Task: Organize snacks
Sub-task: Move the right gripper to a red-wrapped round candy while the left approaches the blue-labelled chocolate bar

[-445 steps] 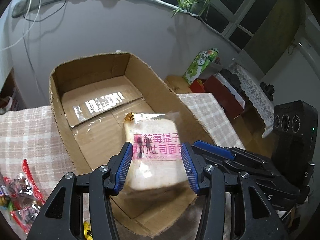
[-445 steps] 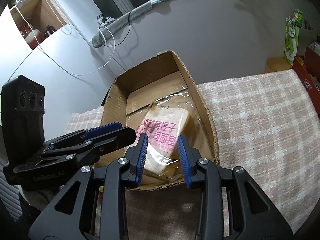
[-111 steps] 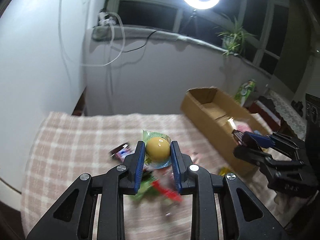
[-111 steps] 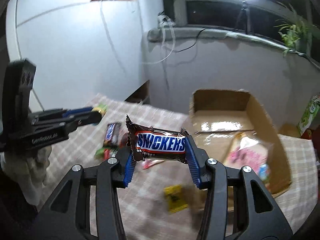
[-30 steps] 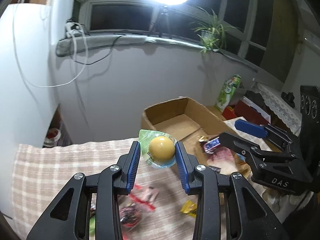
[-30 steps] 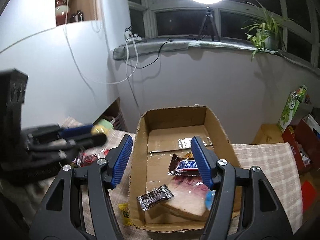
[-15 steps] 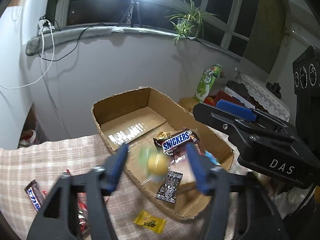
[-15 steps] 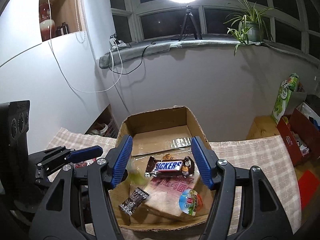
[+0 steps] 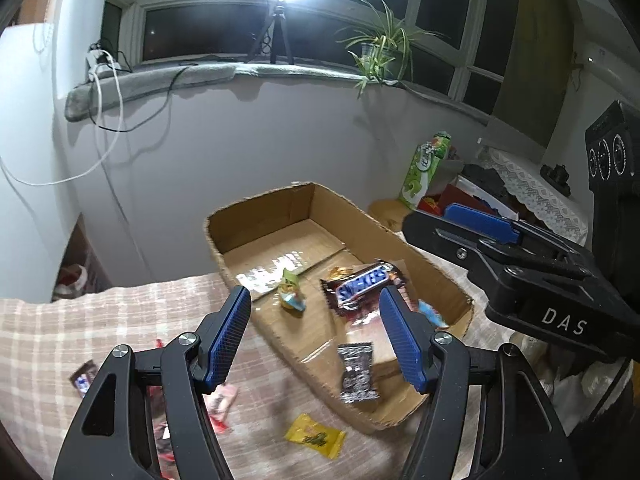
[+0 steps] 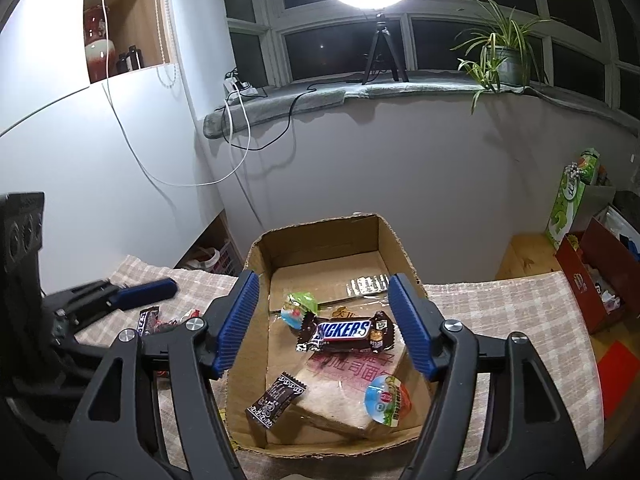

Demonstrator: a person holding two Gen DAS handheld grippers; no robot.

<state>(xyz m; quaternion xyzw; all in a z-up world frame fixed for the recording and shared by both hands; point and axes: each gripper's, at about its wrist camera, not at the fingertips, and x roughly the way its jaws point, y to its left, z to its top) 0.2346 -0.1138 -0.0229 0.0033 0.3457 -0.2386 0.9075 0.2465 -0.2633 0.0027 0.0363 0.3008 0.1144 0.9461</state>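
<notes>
An open cardboard box (image 10: 256,344) (image 9: 256,216) sits on the checked tablecloth. Inside lie a wrapped bread slice (image 10: 352,392), a Snickers bar (image 10: 344,332) (image 9: 362,282), a black snack packet (image 10: 276,400) (image 9: 358,372), a round jelly cup (image 10: 386,400) and a green-wrapped yellow jelly (image 10: 298,308) (image 9: 292,294). My left gripper (image 9: 316,338) is open and empty above the box's near left side. My right gripper (image 10: 324,326) is open and empty above the box. Loose snacks remain on the cloth: a yellow candy (image 9: 316,436) and red packets (image 9: 220,404).
The left gripper also shows at the left of the right wrist view (image 10: 132,292). A green carton (image 10: 568,200) and a red box (image 10: 600,276) stand on the floor at the right. A white wall is behind the table.
The left gripper has opened and dropped the yellow jelly, which now lies in the box beside the Snickers bar. The right gripper stays open over the box.
</notes>
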